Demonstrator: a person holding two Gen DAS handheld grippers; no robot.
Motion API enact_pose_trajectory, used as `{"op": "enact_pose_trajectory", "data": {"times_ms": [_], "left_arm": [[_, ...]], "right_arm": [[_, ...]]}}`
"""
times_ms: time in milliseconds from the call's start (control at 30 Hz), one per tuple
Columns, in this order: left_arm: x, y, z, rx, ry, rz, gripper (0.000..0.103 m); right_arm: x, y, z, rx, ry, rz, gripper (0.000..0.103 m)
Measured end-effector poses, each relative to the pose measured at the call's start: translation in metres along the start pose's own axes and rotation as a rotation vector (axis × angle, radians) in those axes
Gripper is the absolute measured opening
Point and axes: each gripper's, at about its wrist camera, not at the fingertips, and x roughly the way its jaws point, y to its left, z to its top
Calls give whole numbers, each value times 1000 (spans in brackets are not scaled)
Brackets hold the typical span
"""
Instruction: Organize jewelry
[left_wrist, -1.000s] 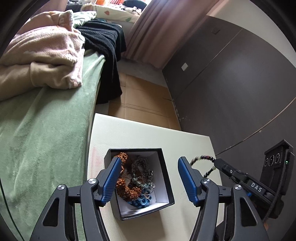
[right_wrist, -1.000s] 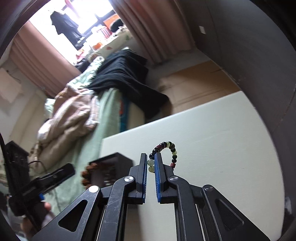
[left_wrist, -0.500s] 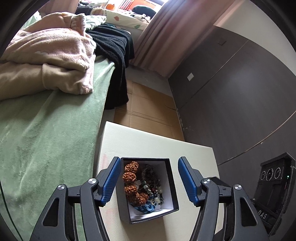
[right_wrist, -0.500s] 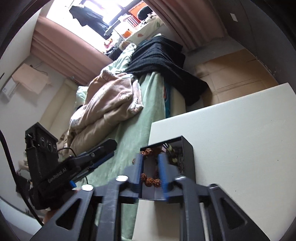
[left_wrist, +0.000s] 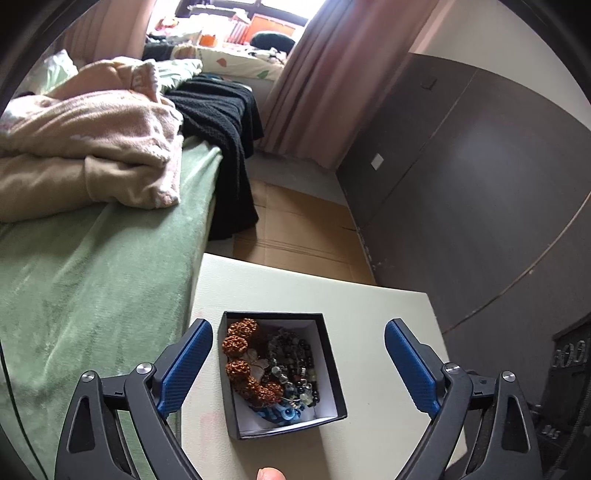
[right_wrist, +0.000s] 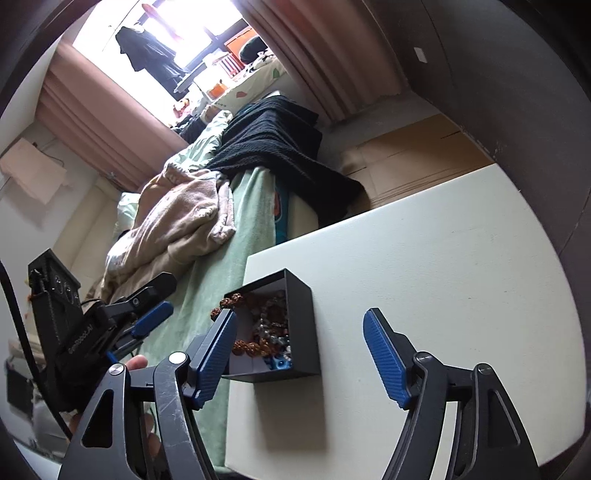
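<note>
A black box (left_wrist: 334, 373) with a white inside stands on the white table (left_wrist: 369, 306). In it lies a heap of jewelry (left_wrist: 273, 369): a brown knobbly bead bracelet, dark and pale bead strings, a blue piece. My left gripper (left_wrist: 297, 326) hangs over the box with its jaws opening wide, the box between them and the pads clear of it. In the right wrist view the box (right_wrist: 299, 332) sits just ahead of my right gripper (right_wrist: 301, 314). Its jaws are opening too, with nothing gripped. The left gripper (right_wrist: 162, 299) shows at the left.
A bed with a green sheet (left_wrist: 92, 277), a pink blanket (left_wrist: 92, 136) and a black throw (left_wrist: 221, 122) runs along the table's left edge. A dark panelled wall (left_wrist: 480, 184) stands to the right. Cardboard (left_wrist: 295, 221) covers the floor beyond. A fingertip (left_wrist: 271, 474) shows at the bottom.
My right gripper swung from the bare table to the box and opened; the beaded bracelet it pinched is no longer between its fingers. My left gripper's jaws spread wider.
</note>
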Motion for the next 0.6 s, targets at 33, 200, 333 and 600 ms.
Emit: {"op": "enact_pose_trajectory", "data": {"times_ms": [33, 200, 333, 600], "left_arm": [[-1, -1, -2, -6, -7, 4, 95], [-7, -18, -12, 23, -39, -5, 95], [-15, -33, -20, 50, -79, 2, 101], [-27, -46, -42, 89, -112, 30, 102]], "right_arm": [[-4, -1, 0, -3, -5, -6, 76], [-24, -11, -2, 6, -34, -9, 83], [-37, -16, -5, -9, -57, -61, 84], [-59, -36, -14, -9, -66, -140, 99]]}}
